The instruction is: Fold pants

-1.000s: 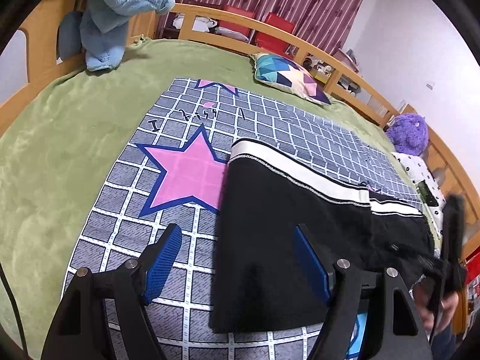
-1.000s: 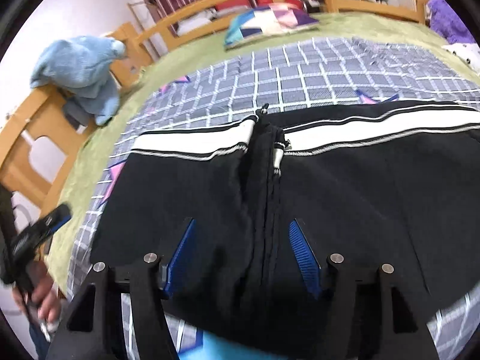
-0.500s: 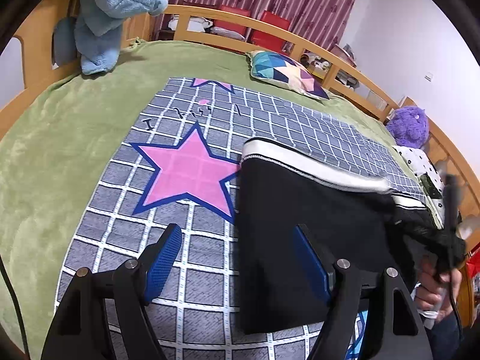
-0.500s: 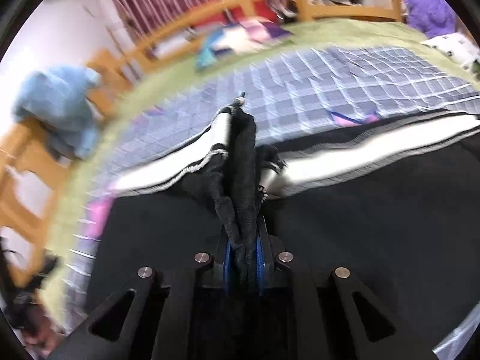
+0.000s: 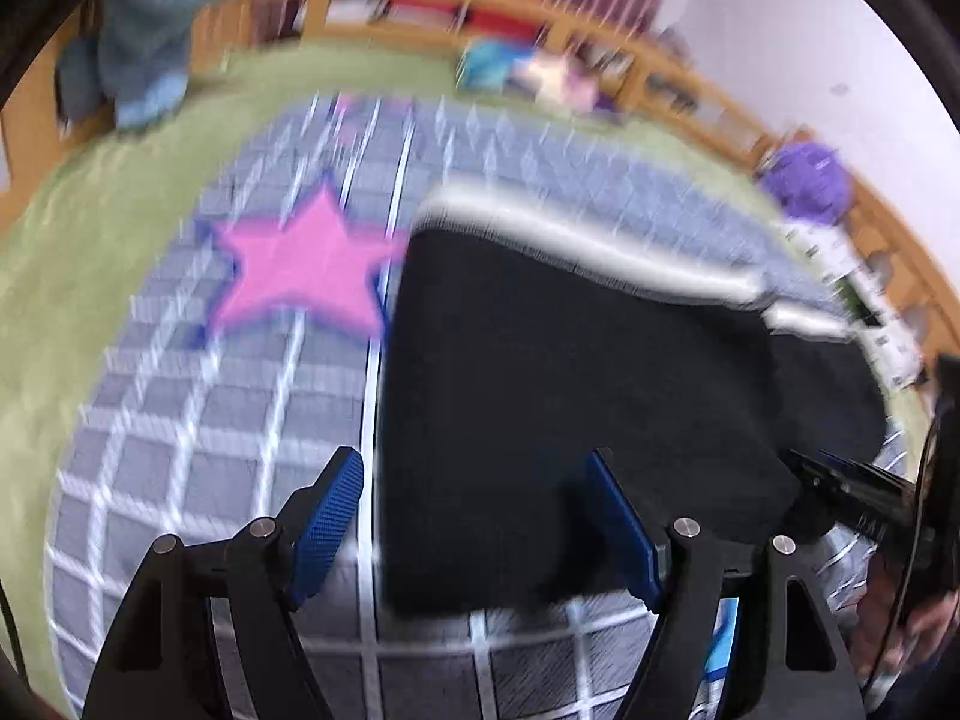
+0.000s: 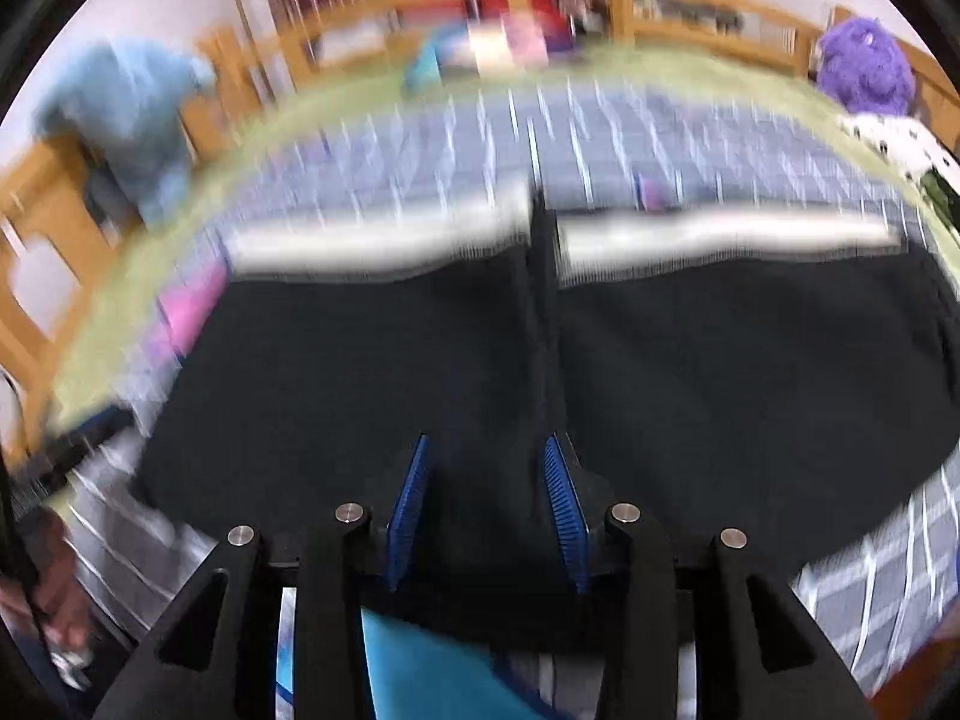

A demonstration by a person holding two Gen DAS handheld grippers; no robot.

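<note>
Right wrist view: the right gripper (image 6: 486,510) has just been opening, its jaws now partly apart over the middle seam of the black pants (image 6: 372,360), with cloth between them but not pinched. The left gripper (image 5: 474,528) stands wide and empty, straddling the pants' left edge. The pants lie spread flat on the checked blanket (image 5: 198,420) atop the green bed cover (image 5: 72,276), white waistband (image 6: 372,240) far from both tongs. Soft, light and limp, they should be pinched at an edge or the waistband.
</note>
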